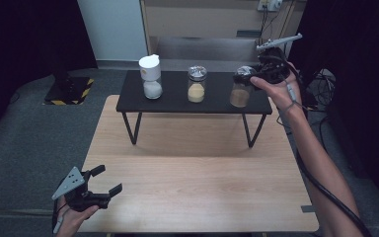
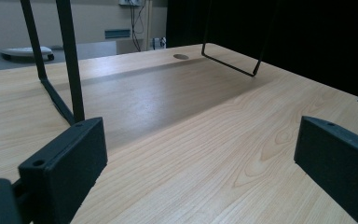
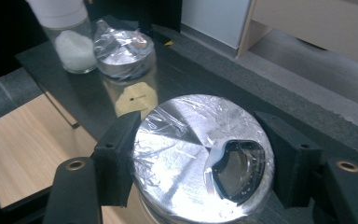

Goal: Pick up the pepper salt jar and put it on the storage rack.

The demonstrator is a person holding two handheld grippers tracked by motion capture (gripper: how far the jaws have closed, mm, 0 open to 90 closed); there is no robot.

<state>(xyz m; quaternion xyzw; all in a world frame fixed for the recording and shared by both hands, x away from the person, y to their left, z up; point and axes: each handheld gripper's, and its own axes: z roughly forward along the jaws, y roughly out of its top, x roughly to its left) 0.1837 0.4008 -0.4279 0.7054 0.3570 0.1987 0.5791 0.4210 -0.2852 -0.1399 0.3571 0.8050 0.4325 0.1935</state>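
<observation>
A glass jar of brown powder (image 1: 240,94) with a foil-wrapped silver lid (image 3: 203,154) is at the right end of the low black shelf (image 1: 177,97). My right gripper (image 1: 249,76) reaches in from the right, and its jaws are shut on the lid's sides (image 3: 198,126). I cannot tell whether the jar still rests on the shelf. The lid has a dark pouring hole near its right edge. My left gripper (image 1: 109,180) is low over the wooden table's front left corner, jaws open with nothing between them (image 2: 203,154).
A jar of yellow powder (image 1: 197,85) stands mid-shelf and a white-capped jar of white grains (image 1: 150,76) at its left end. Both show behind the held lid: yellow jar (image 3: 123,49), white jar (image 3: 72,42). The shelf's thin wire legs (image 2: 70,60) stand on the table (image 2: 191,121).
</observation>
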